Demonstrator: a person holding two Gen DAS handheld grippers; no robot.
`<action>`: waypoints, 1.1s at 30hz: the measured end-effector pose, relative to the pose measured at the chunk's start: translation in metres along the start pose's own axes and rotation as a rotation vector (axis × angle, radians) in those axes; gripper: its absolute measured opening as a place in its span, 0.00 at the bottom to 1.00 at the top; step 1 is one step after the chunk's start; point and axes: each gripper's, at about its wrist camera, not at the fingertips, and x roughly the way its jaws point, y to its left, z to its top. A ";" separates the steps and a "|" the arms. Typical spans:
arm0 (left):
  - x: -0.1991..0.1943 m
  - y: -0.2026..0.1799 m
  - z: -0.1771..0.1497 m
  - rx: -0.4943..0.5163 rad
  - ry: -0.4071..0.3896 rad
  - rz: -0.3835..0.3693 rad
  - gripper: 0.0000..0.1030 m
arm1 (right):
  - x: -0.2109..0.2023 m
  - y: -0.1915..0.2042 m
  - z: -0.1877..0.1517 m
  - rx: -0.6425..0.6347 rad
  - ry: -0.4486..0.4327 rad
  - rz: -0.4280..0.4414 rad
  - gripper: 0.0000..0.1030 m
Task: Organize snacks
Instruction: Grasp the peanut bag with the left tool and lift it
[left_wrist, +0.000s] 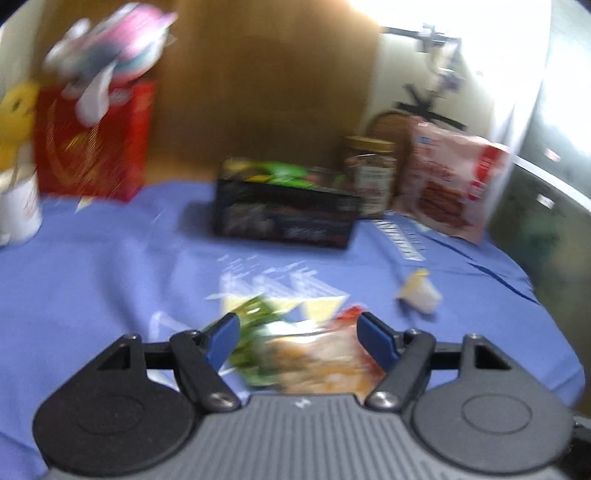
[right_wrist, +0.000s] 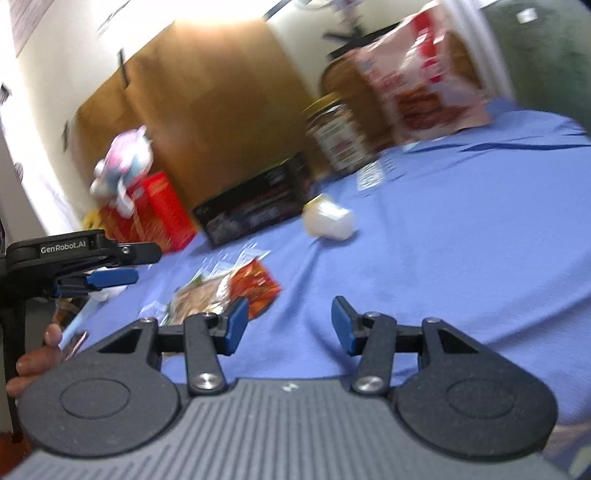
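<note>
A flat snack packet (left_wrist: 314, 354), green, orange and red, lies on the blue cloth (left_wrist: 110, 280). My left gripper (left_wrist: 301, 338) is open, its jaws hovering over the packet, one on either side. The right wrist view shows the same packet (right_wrist: 225, 291) on the cloth (right_wrist: 461, 240), with the left gripper (right_wrist: 107, 277) to its left. My right gripper (right_wrist: 284, 325) is open and empty just right of the packet. A small white cup (left_wrist: 419, 290) lies on its side, also in the right wrist view (right_wrist: 328, 219).
At the back stand a black box (left_wrist: 284, 214), a brown jar (left_wrist: 369, 175), a pink-and-red snack bag (left_wrist: 450, 184) and a red box (left_wrist: 92, 144) with a plush toy (left_wrist: 110, 48) on top. A white cup (left_wrist: 18, 206) stands far left. A cardboard box (left_wrist: 266, 85) is behind.
</note>
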 end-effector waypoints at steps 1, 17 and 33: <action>0.004 0.010 0.001 -0.025 0.018 -0.019 0.68 | 0.007 0.004 0.002 -0.020 0.016 0.010 0.52; 0.048 0.034 -0.025 -0.061 0.165 -0.279 0.39 | 0.093 0.055 0.011 -0.142 0.281 0.199 0.46; 0.094 0.041 0.130 -0.080 -0.020 -0.271 0.32 | 0.152 0.072 0.106 -0.119 0.113 0.222 0.28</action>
